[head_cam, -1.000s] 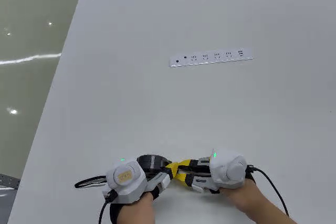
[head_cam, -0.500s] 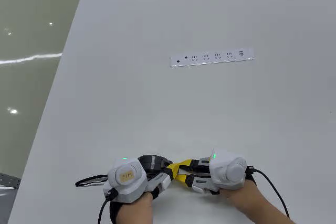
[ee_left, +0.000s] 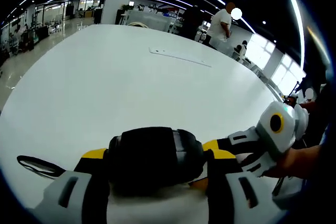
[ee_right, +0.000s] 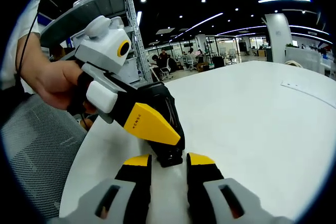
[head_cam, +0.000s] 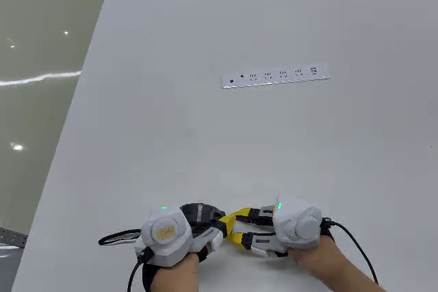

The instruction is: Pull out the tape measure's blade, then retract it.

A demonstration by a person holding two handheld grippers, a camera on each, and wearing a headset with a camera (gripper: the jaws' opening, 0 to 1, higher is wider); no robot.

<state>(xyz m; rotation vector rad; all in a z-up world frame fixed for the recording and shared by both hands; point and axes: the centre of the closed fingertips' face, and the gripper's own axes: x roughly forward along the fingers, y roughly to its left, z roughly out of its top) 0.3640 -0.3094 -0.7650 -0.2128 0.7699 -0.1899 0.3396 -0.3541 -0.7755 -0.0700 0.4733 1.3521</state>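
The black tape measure (head_cam: 200,213) lies at the near edge of the white table (head_cam: 226,141). My left gripper (head_cam: 217,227) is shut on its body, which sits between the yellow-tipped jaws in the left gripper view (ee_left: 152,156). My right gripper (head_cam: 237,225) faces it from the right, jaws a little apart. In the right gripper view the case's front lower corner (ee_right: 169,153) sits just ahead of the gap between the yellow tips of that gripper (ee_right: 169,162). No pulled-out blade shows. The tape's black wrist strap (head_cam: 116,237) trails to the left.
A white power strip (head_cam: 275,75) lies flat mid-table, far beyond the grippers. The table's left edge (head_cam: 75,114) drops to a glossy floor. A mesh chair (ee_right: 31,156) and a metal rack (ee_right: 131,19) stand behind the left hand. A person (ee_left: 220,22) stands beyond the table's far end.
The right gripper's yellow tips have spread apart a little at the tape's front end. The left gripper still holds the case in the same spot.
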